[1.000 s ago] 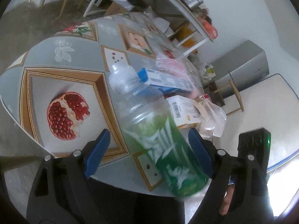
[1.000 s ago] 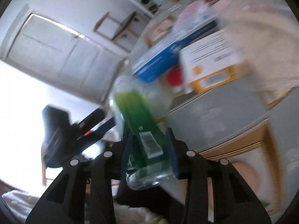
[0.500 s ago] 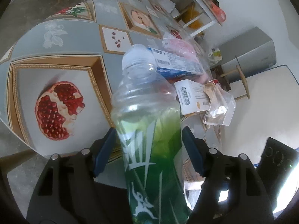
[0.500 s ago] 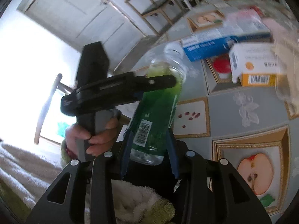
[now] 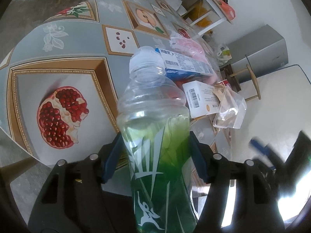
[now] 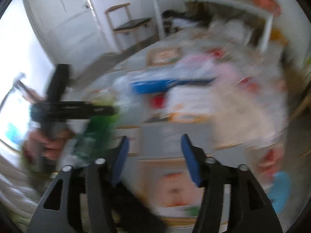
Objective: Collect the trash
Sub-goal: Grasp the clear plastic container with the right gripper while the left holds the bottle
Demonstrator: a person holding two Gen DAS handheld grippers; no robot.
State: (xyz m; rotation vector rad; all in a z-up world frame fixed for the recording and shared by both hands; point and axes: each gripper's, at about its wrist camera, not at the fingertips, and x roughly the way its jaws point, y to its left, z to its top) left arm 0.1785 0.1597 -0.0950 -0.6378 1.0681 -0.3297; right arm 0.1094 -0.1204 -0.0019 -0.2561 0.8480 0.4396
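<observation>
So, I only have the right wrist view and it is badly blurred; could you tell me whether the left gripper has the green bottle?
Observer: Yes. The left gripper has just been closing, and its fingers press both sides of the green bottle.
Operator: Is it capped?
Observer: Yes, a pale cap is on.
Operator: What trash lies just behind it?
Observer: A white box with a barcode, and a clear plastic container against it.
</observation>
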